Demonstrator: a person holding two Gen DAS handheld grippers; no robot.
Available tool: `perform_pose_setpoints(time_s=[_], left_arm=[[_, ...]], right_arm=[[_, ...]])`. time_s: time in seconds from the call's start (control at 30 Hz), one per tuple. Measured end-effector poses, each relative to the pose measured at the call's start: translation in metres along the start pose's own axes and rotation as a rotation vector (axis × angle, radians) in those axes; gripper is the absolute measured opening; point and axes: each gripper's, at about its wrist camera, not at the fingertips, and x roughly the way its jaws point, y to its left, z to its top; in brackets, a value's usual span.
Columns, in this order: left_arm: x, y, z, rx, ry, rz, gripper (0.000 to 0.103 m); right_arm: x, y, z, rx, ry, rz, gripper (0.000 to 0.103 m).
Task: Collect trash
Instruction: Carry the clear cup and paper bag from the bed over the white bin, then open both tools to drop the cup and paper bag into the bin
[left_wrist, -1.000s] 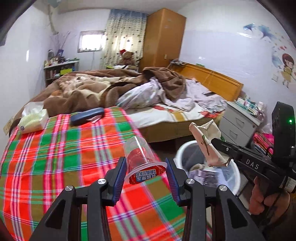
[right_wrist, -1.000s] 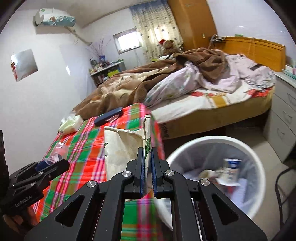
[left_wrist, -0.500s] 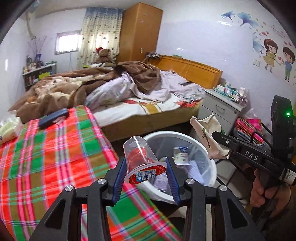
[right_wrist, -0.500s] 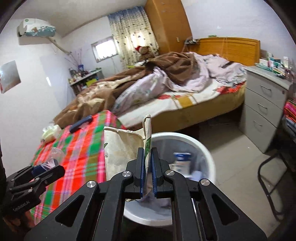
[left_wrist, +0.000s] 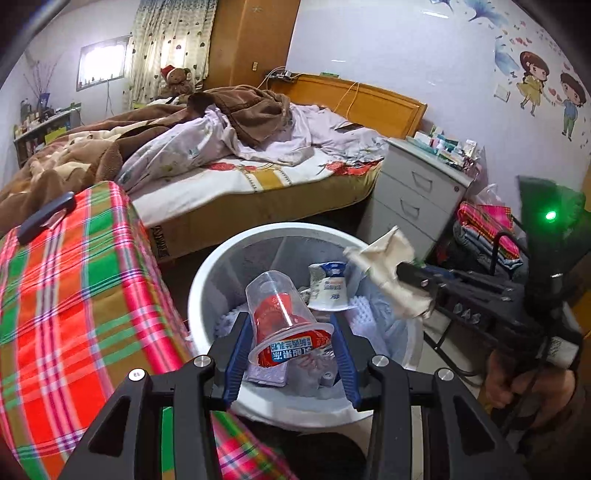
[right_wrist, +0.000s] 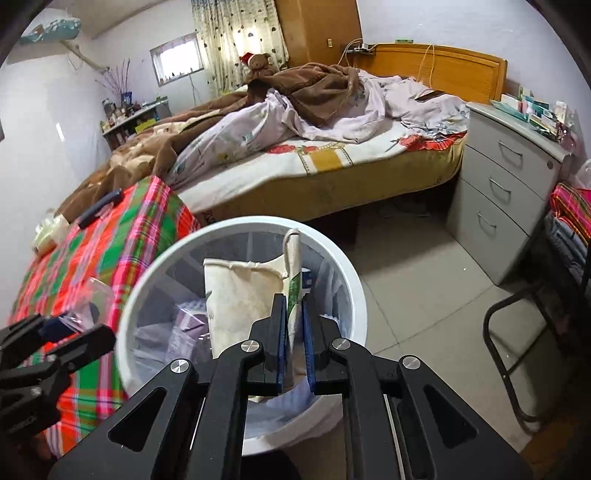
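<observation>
Claw on our left is gripping a clear cup by its rim, blue pads pressing on either side; the cup is lying tilted, mouth toward us, with a red label and a torn red lid. We are holding it over the white bin, just inside the near rim. Our right claw is parting its jaws slightly, yet the pads are still pinching a folded edge of a cream paper bag, which is standing upright between them and hanging over the bin's opening. In the left view that claw is reaching in from the right with the bag crumpled at its tip, and a hand is gripping its handle. In the right view the left claw is showing at the left edge, with the cup seen only as a blur.

Inside the bin we are seeing a white yoghurt pot, pale wrappers and a white liner. To the left, touching the bin's side, is the bench under a red and green plaid cloth, with a dark case lying near its far edge. Beyond the bin is the tiled floor, then a bed with rumpled brown and pale covers, and a grey drawer unit beside it on the right. A black chair frame is standing at the right edge.
</observation>
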Motion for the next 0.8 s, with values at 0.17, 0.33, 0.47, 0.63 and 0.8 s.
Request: perform_pose_setpoints(time_s=[0.17, 0.33, 0.47, 0.63, 0.8], left_arm=[[0.010, -0.002, 0.000, -0.008, 0.022, 0.004, 0.049], [0.010, -0.004, -0.004, -0.009, 0.031, 0.033, 0.053], [-0.005, -0.001, -0.008, -0.026, 0.002, 0.028, 0.054], [-0.030, 0.005, -0.018, -0.057, -0.034, 0.101, 0.055], [-0.061, 0.014, -0.032, -0.075, -0.077, 0.195, 0.055]], right_arm=[[0.004, -0.010, -0.005, 0.008, 0.025, -0.006, 0.034], [-0.004, -0.012, -0.008, 0.033, 0.001, 0.005, 0.048], [-0.017, -0.009, -0.011, 0.041, -0.025, 0.035, 0.048], [-0.035, 0.003, -0.015, 0.039, -0.080, 0.056, 0.048], [-0.052, 0.028, -0.023, -0.006, -0.126, 0.110, 0.048]])
